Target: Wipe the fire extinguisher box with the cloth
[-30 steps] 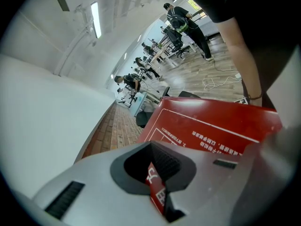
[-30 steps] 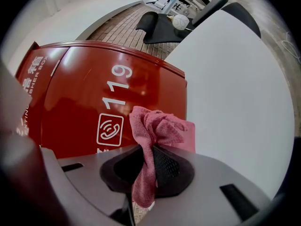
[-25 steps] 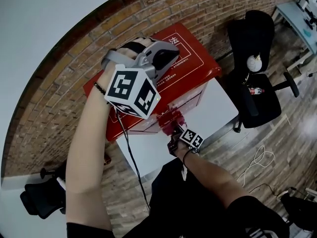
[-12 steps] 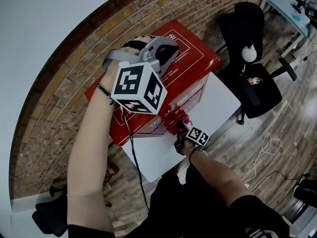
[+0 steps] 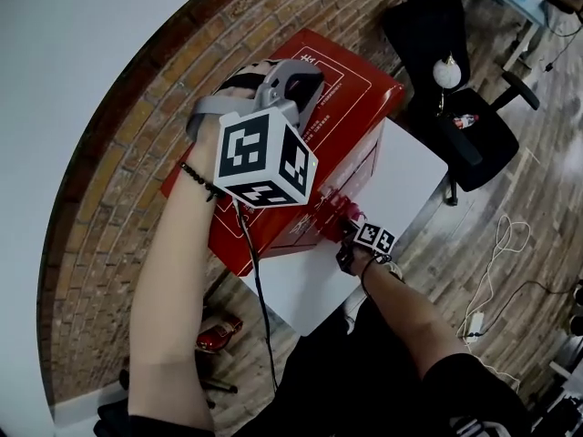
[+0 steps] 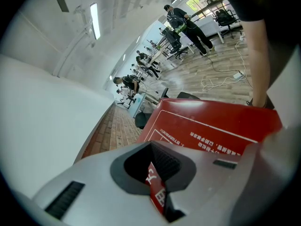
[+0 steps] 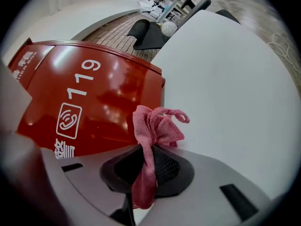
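On the fire extinguisher box, a white "119" is printed; the pink cloth is pinched by the right gripper, while the left gripper is closed on nothing.

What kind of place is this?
Probably an open-plan office or lab: an office chair, people standing and sitting along a long room, a brick wall and a wood floor.

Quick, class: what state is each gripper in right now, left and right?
Left gripper: jaws closed, holding nothing, over the top of the fire extinguisher box.
Right gripper: jaws closed on the pink cloth.
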The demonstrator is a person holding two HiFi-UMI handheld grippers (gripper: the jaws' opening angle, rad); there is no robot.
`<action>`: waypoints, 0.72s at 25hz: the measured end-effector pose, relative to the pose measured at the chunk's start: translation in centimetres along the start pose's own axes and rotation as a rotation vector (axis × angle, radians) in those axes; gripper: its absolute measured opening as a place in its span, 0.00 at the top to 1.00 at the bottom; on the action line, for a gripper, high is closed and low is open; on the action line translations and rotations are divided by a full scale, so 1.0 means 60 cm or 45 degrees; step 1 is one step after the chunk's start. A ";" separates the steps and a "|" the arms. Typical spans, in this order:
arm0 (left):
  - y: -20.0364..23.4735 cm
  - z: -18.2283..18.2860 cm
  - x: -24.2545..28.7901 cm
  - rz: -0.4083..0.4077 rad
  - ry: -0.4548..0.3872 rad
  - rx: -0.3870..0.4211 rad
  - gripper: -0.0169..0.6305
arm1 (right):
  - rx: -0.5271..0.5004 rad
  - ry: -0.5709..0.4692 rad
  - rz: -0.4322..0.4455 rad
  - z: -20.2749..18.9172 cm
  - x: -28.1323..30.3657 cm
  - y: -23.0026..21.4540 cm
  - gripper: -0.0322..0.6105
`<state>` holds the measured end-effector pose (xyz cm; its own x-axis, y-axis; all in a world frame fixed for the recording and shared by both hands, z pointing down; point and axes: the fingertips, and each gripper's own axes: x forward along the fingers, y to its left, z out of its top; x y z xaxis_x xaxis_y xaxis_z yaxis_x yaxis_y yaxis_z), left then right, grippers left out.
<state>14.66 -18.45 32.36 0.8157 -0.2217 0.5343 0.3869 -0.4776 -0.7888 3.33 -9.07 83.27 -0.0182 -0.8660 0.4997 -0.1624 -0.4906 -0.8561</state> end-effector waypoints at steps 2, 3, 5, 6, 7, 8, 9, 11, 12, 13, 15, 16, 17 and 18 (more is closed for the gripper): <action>0.000 0.001 0.001 0.000 -0.002 0.001 0.93 | 0.012 -0.018 -0.003 0.000 0.002 -0.004 0.85; 0.000 0.000 0.001 -0.001 -0.002 0.002 0.93 | 0.011 -0.023 -0.003 -0.001 0.003 -0.005 0.85; -0.001 0.000 0.002 -0.003 -0.003 0.002 0.93 | 0.000 -0.011 -0.007 -0.008 0.006 -0.009 0.85; -0.001 0.000 0.002 -0.003 -0.002 0.002 0.93 | -0.003 -0.002 -0.012 -0.012 0.007 -0.011 0.85; -0.001 0.000 0.002 -0.003 -0.002 0.003 0.93 | 0.000 0.000 -0.014 -0.015 0.008 -0.012 0.85; -0.001 0.000 0.001 -0.002 -0.002 0.003 0.93 | 0.008 -0.004 -0.013 -0.019 0.008 -0.011 0.85; 0.000 0.000 0.001 -0.002 -0.002 0.003 0.93 | 0.018 -0.008 -0.009 -0.023 0.007 -0.011 0.85; 0.000 0.001 0.000 -0.002 -0.002 0.002 0.93 | 0.031 -0.008 -0.003 -0.036 0.006 -0.011 0.85; 0.000 0.001 0.000 -0.002 -0.002 0.001 0.93 | 0.036 -0.005 -0.001 -0.043 0.005 -0.012 0.85; 0.000 0.001 0.000 -0.002 -0.002 0.000 0.93 | 0.040 -0.005 0.002 -0.049 0.005 -0.012 0.85; 0.000 0.000 0.001 -0.001 -0.002 0.000 0.93 | 0.049 -0.004 0.007 -0.062 0.005 -0.011 0.85; 0.000 0.000 0.001 -0.001 -0.002 0.000 0.93 | 0.053 -0.002 0.009 -0.070 0.005 -0.010 0.85; 0.000 0.000 0.002 -0.001 -0.002 -0.001 0.93 | 0.059 0.001 0.010 -0.079 0.005 -0.009 0.85; 0.000 0.000 0.002 -0.001 -0.002 -0.001 0.93 | 0.064 0.004 0.011 -0.088 0.004 -0.008 0.85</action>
<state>14.74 -18.46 32.44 0.8161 -0.2199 0.5344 0.3872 -0.4784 -0.7881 -1.81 -8.54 84.50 -0.0226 -0.8701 0.4924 -0.1129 -0.4872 -0.8660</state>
